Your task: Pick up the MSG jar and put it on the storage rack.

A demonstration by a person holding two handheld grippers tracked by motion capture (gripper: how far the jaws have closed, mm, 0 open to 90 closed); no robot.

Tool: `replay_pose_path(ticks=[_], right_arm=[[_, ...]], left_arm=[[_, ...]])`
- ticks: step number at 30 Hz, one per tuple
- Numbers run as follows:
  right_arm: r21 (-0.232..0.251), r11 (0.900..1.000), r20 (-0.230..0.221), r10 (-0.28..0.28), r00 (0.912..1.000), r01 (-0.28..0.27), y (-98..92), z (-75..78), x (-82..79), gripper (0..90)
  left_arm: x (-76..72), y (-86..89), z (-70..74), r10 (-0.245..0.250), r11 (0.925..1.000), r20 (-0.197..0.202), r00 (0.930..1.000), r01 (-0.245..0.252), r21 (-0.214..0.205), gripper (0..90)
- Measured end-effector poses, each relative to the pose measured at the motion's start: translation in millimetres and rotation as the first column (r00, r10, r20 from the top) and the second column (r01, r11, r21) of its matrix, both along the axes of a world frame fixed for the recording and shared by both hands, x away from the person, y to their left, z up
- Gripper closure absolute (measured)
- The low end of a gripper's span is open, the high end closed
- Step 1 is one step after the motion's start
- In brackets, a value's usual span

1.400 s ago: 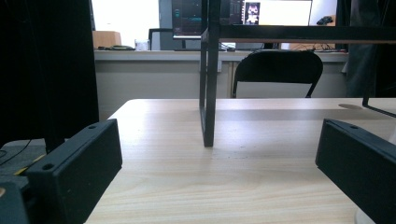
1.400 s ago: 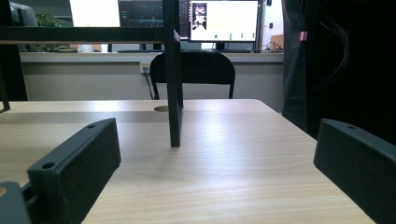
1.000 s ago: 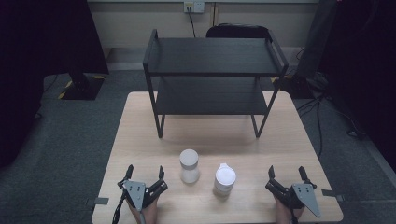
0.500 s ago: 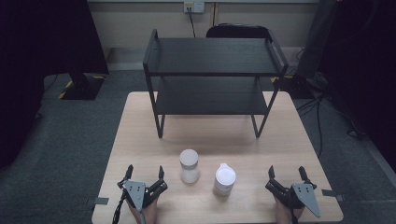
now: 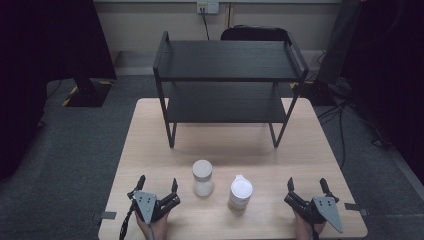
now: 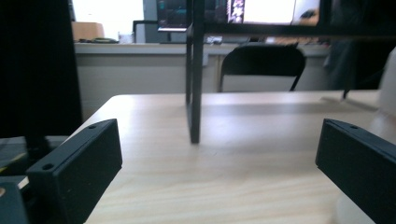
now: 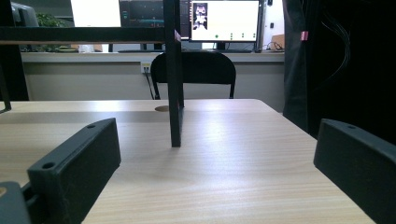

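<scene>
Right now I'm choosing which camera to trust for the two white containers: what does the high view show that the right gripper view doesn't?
High view: two white containers, the flat-lidded container and the spouted container, standing apart between the left gripper and right gripper, both open and holding nothing, plus the whole black shelf rack.

Right gripper view: lit monitors on a counter behind the chair, and a round hole in the tabletop.

Both: the wooden table, a front leg of the rack, and the black chair.
</scene>
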State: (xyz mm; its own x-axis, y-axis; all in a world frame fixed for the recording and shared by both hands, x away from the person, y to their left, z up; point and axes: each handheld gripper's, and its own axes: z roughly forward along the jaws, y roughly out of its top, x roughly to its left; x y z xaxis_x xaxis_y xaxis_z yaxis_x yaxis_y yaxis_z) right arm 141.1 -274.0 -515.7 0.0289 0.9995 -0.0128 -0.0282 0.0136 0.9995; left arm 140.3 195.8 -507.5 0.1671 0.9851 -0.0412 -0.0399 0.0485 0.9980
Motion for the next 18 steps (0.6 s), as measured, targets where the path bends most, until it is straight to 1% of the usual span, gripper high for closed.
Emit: replay_pose_path(ticks=[1, 2, 3, 4, 5, 6, 7, 8, 9, 10, 11, 12, 13, 14, 15, 16, 17, 18], right_arm=[[0.000, 1.0000, 0.000, 0.000, 1.0000, 0.000, 0.0, 0.0, 0.0, 0.0], [0.000, 1.0000, 0.000, 0.000, 1.0000, 0.000, 0.0, 0.0, 0.0, 0.0], [0.000, 1.0000, 0.000, 0.000, 1.0000, 0.000, 0.0, 0.0, 0.0, 0.0], [0.000, 1.0000, 0.000, 0.000, 1.0000, 0.000, -0.1, 0.0, 0.0, 0.0], [0.000, 1.0000, 0.000, 0.000, 1.0000, 0.000, -0.1, 0.0, 0.0, 0.0], [0.000, 1.0000, 0.000, 0.000, 1.0000, 0.000, -0.1, 0.0, 0.0, 0.0], [0.000, 1.0000, 0.000, 0.000, 1.0000, 0.000, -0.1, 0.0, 0.0, 0.0], [0.001, 1.0000, 0.000, 0.001, 1.0000, -0.001, -0.1, 0.0, 0.0, 0.0], [0.000, 1.0000, 0.000, 0.001, 1.0000, -0.001, -0.1, 0.0, 0.0, 0.0], [0.001, 1.0000, 0.000, 0.001, 1.0000, -0.001, -0.1, 0.0, 0.0, 0.0], [0.000, 1.0000, 0.000, 0.001, 1.0000, -0.001, -0.1, 0.0, 0.0, 0.0], [0.000, 1.0000, 0.000, 0.001, 1.0000, -0.001, -0.1, 0.0, 0.0, 0.0], [0.000, 1.0000, 0.000, 0.001, 1.0000, -0.001, -0.1, 0.0, 0.0, 0.0], [0.000, 1.0000, 0.000, 0.001, 1.0000, -0.001, -0.1, 0.0, 0.0, 0.0], [0.000, 1.0000, 0.000, 0.001, 1.0000, -0.001, -0.1, 0.0, 0.0, 0.0], [0.000, 1.0000, 0.000, 0.001, 1.0000, -0.001, -0.1, 0.0, 0.0, 0.0], [0.001, 1.0000, 0.000, 0.001, 1.0000, -0.001, -0.1, 0.0, 0.0, 0.0], [0.001, 1.0000, 0.000, 0.001, 1.0000, -0.001, -0.1, 0.0, 0.0, 0.0]], left_arm=[[-0.4, 3.8, 3.5, -0.027, 0.9996, 0.005, 0.9996, 0.027, -0.002, 2.5], [-0.3, 5.3, 6.5, -0.038, 0.9993, 0.002, 0.9993, 0.038, 0.000, 3.3], [-0.2, 8.0, 16.9, -0.060, 0.9982, -0.010, 0.9982, 0.060, 0.001, 1.4], [0.2, 9.9, 19.5, -0.076, 0.9971, 0.002, 0.9971, 0.076, -0.004, 0.0], [0.5, 12.2, 18.7, -0.096, 0.9954, 0.035, 0.9948, 0.096, -0.002, 0.0], [0.5, 12.2, 18.7, -0.096, 0.9954, 0.035, 0.9948, 0.096, -0.002, 0.0], [0.7, 12.8, 18.3, -0.107, 0.9943, 0.065, 0.9922, 0.107, 0.009, 0.0], [-0.4, 10.8, 21.5, -0.101, 0.9946, 0.073, 0.9922, 0.099, 0.034, 0.0], [-2.0, 9.1, 33.1, -0.111, 0.9932, 0.047, 0.9927, 0.110, 0.038, 0.0], [-1.7, 10.6, 37.3, -0.134, 0.9910, 0.039, 0.9903, 0.133, 0.015, 0.0], [-1.7, 10.6, 37.3, -0.134, 0.9910, 0.039, 0.9903, 0.133, 0.015, 0.0], [-1.0, 12.2, 41.8, -0.160, 0.9870, 0.030, 0.9866, 0.161, -0.006, 0.0], [1.3, 13.1, 46.2, -0.201, 0.9796, 0.031, 0.9792, 0.201, 0.001, 0.0], [3.0, 13.2, 48.5, -0.226, 0.9742, 0.033, 0.9737, 0.225, 0.013, 0.0], [3.0, 13.2, 48.5, -0.226, 0.9742, 0.033, 0.9737, 0.225, 0.013, 2.1], [6.0, 13.0, 48.2, -0.270, 0.9629, 0.060, 0.9611, 0.268, 0.032, 4.8], [7.9, 11.0, 49.6, -0.283, 0.9591, 0.066, 0.9569, 0.281, 0.033, 5.4], [7.9, 11.0, 49.6, -0.283, 0.9591, 0.066, 0.9569, 0.281, 0.033, 4.2]])
